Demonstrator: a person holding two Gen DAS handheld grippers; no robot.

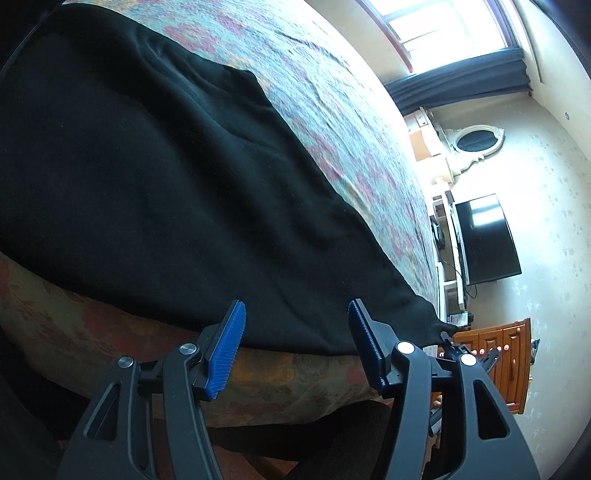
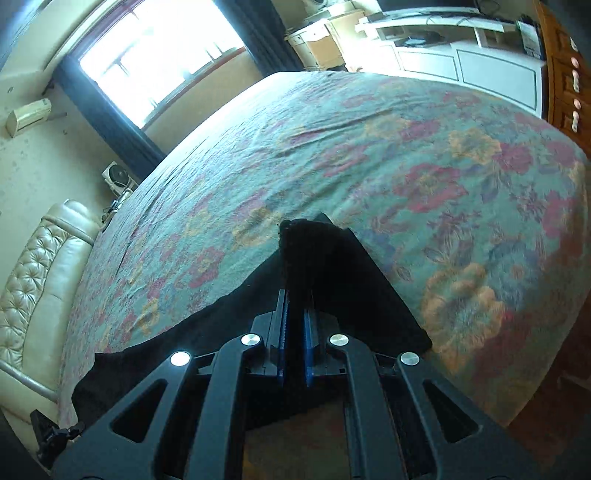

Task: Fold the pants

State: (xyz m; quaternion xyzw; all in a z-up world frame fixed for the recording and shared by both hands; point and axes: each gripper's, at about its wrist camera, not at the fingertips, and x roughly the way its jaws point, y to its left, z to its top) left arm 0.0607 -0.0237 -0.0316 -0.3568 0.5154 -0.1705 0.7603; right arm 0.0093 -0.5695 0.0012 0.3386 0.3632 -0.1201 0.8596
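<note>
Your left gripper [image 1: 295,332] sits at the bottom centre of the left wrist view with its jaws spread wide; the blue ribbed pads [image 1: 227,350] hold nothing between them. They frame the near hem of the black pants [image 1: 155,177], which fill the left and middle of that frame, lying spread across the floral bedspread [image 1: 332,122] and reaching the near edge of the bed. The fabric narrows toward the lower right of the frame, where a small corner of it is lifted off the bed edge, just above the wooden dresser [image 1: 506,354]. A wall-mounted television [image 1: 487,240] hangs at the right, and a bright window [image 1: 450,26] fills the upper right.

In the right wrist view, your right gripper [image 2: 295,332] sits at the bottom centre with its jaws drawn nearly together, pinching a fold of the pants [image 2: 317,266]. The cloth stands up in a dark peak between and beyond the pads, then drapes down to either side, trailing toward the lower left of the frame. The bedspread [image 2: 406,166] covers the middle and right, a cream tufted headboard [image 2: 40,266] runs along the left edge, and white cabinets [image 2: 461,62] stand at the top right.
</note>
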